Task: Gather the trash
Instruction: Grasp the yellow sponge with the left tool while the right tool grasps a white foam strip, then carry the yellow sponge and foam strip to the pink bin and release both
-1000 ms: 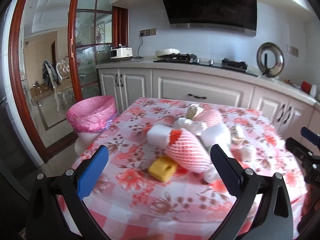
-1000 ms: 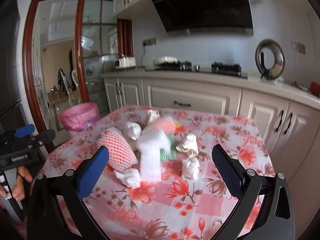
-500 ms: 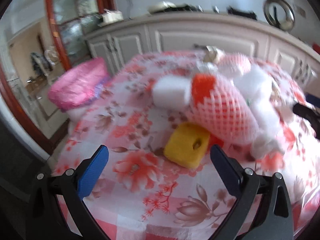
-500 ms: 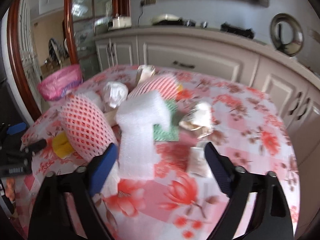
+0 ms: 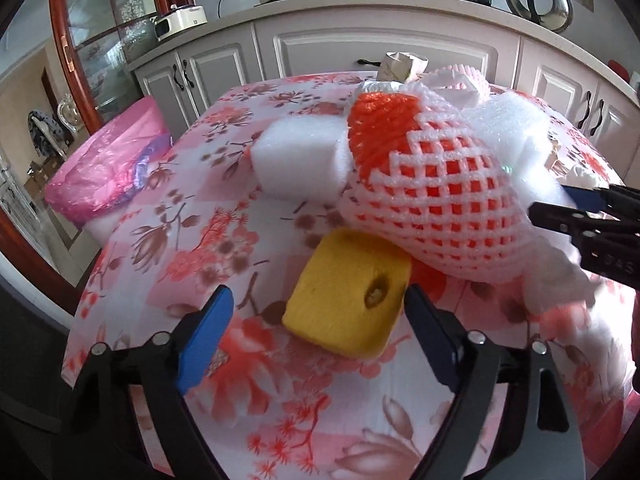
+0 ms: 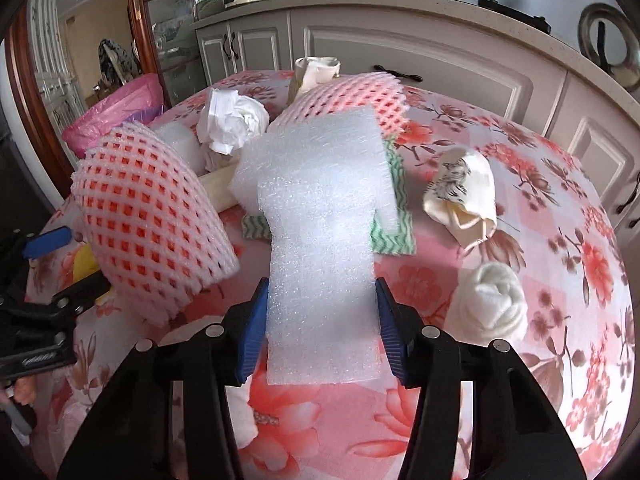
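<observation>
Over the floral table (image 5: pixel 280 420), both tools tilted down: left tool (image 5: pixel 316 320) wide around yellow sponge (image 5: pixel 348 304), right tool (image 6: pixel 320 320) narrowed onto white foam (image 6: pixel 320 240).

One marking is on the black body of the right gripper (image 5: pixel 568 206), at the right edge of the left wrist view: pale characters that look like "U4S", though the reading is uncertain. A second is on the body of the left gripper (image 6: pixel 64 264), low at the left of the right wrist view: a short line of pale lettering, too blurred to read. The white appliance (image 5: pixel 180 22) on the counter has a front mark too small to read. No other text is legible.
</observation>
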Demonstrator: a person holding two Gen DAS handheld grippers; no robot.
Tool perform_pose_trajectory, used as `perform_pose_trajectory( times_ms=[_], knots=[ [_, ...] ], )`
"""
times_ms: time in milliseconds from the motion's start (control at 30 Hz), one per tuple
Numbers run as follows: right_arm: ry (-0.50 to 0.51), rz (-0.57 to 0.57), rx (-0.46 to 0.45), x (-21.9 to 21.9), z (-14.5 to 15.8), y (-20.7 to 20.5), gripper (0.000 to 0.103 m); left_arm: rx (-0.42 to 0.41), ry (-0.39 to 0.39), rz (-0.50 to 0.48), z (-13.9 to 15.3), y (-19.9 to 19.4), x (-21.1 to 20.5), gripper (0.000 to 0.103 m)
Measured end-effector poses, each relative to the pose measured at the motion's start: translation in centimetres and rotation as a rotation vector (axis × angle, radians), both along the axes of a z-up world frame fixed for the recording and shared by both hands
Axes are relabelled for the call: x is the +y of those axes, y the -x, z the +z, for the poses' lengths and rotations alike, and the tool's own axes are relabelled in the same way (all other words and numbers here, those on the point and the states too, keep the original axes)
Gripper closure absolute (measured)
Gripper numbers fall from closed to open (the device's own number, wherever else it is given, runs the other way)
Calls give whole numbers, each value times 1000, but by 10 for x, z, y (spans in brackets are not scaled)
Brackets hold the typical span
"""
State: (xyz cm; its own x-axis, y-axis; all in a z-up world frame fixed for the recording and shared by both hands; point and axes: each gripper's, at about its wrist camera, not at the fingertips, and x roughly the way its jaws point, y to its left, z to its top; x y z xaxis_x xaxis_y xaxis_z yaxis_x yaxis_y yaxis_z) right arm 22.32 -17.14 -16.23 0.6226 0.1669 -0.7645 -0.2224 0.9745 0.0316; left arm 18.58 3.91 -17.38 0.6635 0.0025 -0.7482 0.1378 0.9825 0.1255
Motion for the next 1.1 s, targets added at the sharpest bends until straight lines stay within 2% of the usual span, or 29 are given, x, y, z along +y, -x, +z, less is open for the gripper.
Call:
perform_pose_trajectory(
  times_ms=[133, 200, 267, 367, 767, 933, 1100],
  knots=[
    [-17, 10, -21, -7, 5, 11, 54, 14, 11, -21, -4, -6, -7, 32],
    [-30, 10, -31, -9, 8, 18, 54, 22, 10, -36, -6, -5, -12, 44],
    [-47, 13, -46, -12, 12, 24, 54, 24, 3, -48, -9, -2, -17, 50],
    [-61, 21, -72, -14, 19, 33, 54, 0, 24, -62, -4, 8, -22, 56],
    [-91, 32, -179, -14, 49, 63, 54, -156, 61, 22, 42, 61, -4, 58],
    [-83, 70, -203, 0, 58, 69, 54, -225, 74, 45, 61, 78, 3, 58],
    [-72, 120, -209, 21, 62, 67, 54, -263, 74, 71, 68, 83, 12, 57]
  ],
)
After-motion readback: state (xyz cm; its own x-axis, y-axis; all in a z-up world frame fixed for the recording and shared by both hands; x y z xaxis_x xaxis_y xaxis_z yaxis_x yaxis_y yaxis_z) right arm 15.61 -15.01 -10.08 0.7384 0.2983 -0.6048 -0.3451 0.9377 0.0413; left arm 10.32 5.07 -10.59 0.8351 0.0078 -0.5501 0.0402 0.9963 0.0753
